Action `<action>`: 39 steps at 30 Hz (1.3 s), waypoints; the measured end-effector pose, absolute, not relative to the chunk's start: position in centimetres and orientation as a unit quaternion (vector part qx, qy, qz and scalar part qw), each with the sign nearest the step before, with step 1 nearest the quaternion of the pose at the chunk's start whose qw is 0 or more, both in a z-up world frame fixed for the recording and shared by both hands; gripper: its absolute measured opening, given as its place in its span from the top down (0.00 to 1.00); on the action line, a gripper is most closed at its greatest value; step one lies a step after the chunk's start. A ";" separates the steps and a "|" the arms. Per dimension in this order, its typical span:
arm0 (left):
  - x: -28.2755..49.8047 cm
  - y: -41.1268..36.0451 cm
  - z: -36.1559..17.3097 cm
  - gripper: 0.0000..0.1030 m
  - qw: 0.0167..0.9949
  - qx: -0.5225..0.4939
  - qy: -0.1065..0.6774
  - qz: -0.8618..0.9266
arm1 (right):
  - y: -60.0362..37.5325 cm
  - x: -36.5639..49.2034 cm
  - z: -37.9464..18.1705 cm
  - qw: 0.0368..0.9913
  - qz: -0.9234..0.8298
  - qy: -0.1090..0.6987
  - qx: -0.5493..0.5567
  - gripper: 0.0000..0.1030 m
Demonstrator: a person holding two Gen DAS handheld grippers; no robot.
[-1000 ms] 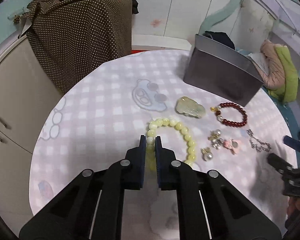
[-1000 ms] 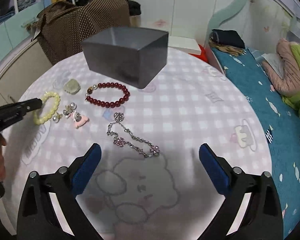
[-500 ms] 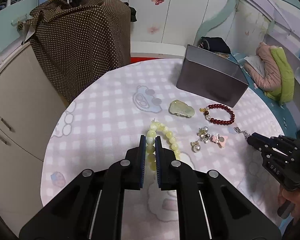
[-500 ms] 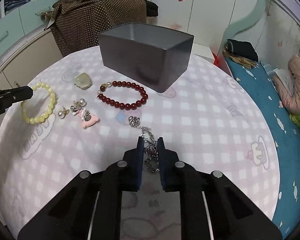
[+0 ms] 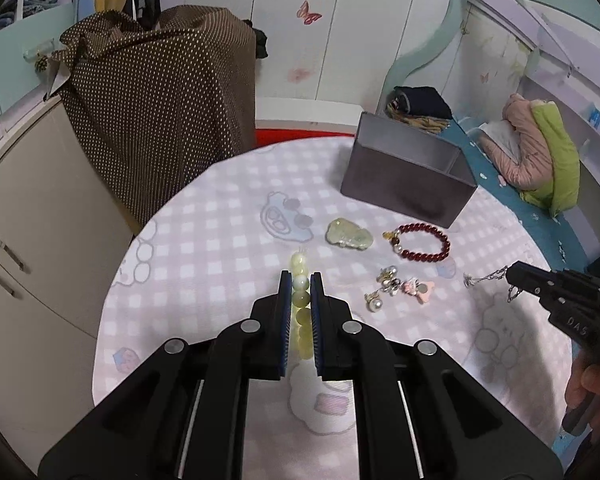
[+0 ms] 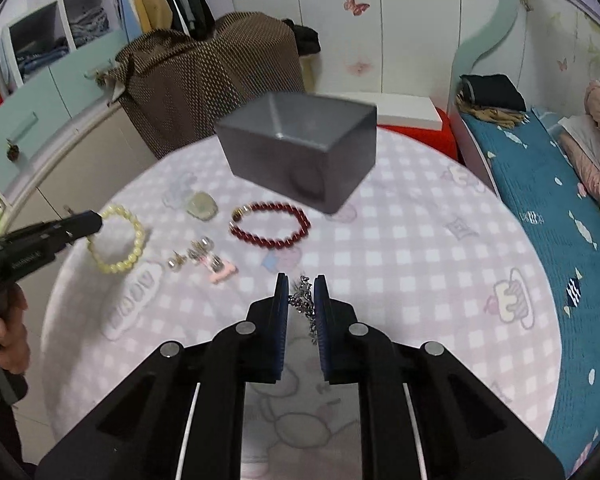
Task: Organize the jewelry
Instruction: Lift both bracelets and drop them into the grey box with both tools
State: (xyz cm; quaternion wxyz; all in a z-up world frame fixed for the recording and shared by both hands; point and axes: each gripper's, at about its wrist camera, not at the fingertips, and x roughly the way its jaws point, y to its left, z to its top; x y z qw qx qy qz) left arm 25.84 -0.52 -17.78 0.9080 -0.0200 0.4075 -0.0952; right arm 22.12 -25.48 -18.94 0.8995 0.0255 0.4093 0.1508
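My left gripper (image 5: 300, 280) is shut on a pale yellow bead bracelet (image 5: 301, 300) and holds it lifted above the table; the bracelet hangs from it in the right wrist view (image 6: 118, 240). My right gripper (image 6: 301, 282) is shut on a silver chain bracelet (image 6: 302, 304), lifted off the cloth; the chain dangles from it in the left wrist view (image 5: 488, 278). A grey open metal box (image 5: 404, 176) stands at the back of the table. A red bead bracelet (image 5: 420, 242), a pale green stone pendant (image 5: 348, 234) and earrings with a pink charm (image 5: 400, 288) lie on the cloth.
The round table (image 5: 204, 240) has a pink-and-white checked cloth. A brown dotted cover (image 5: 160, 112) drapes furniture behind it, a cupboard (image 5: 28, 220) stands at the left, and a bed (image 6: 560, 200) runs along the right.
My right gripper closed on the silver chain and lifted it. My left gripper raised the yellow bracelet off the table, and both views rose.
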 end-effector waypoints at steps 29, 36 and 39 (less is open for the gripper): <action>28.7 -4.2 -6.3 0.91 0.935 0.000 0.307 -0.179 | -24.1 24.9 -6.6 0.933 0.208 0.292 0.000 0.89; 33.8 -7.1 -3.8 0.91 0.924 -0.006 0.311 -0.224 | -24.3 28.6 -5.2 0.933 0.210 0.291 0.003 0.89; 36.5 -8.6 -3.8 0.91 0.917 -0.002 0.325 -0.232 | -24.4 30.5 -5.7 0.930 0.209 0.303 0.014 0.89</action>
